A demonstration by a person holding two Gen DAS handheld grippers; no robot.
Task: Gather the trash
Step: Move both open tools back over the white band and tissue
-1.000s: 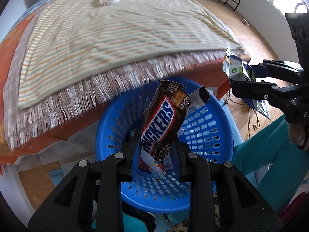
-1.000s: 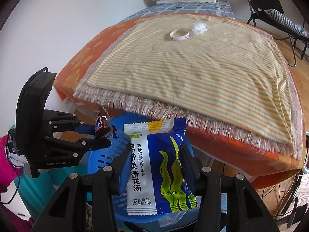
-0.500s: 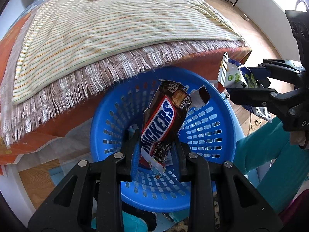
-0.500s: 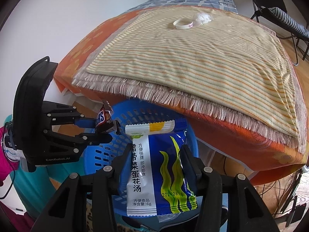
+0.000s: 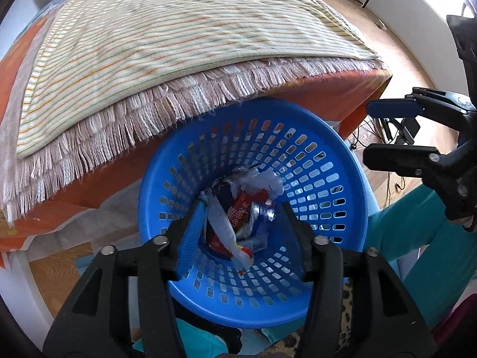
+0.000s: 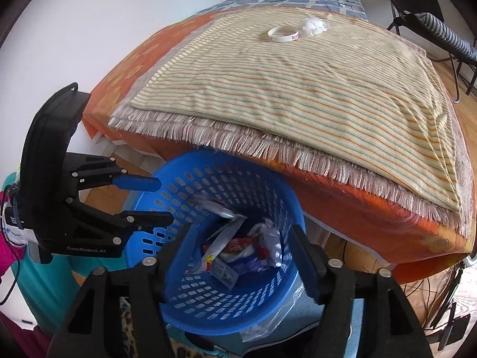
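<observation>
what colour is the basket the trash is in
Blue basket, with slotted holes all over; clearest in the left wrist view.

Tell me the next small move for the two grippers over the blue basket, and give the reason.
Probably lift one gripper out toward the striped cloth, where a white crumpled wad lies beside a white ring. The left gripper and right gripper are both opening with nothing between the jaws, and the wrappers lie at the bottom of the blue basket, so this drop looks done.
</observation>
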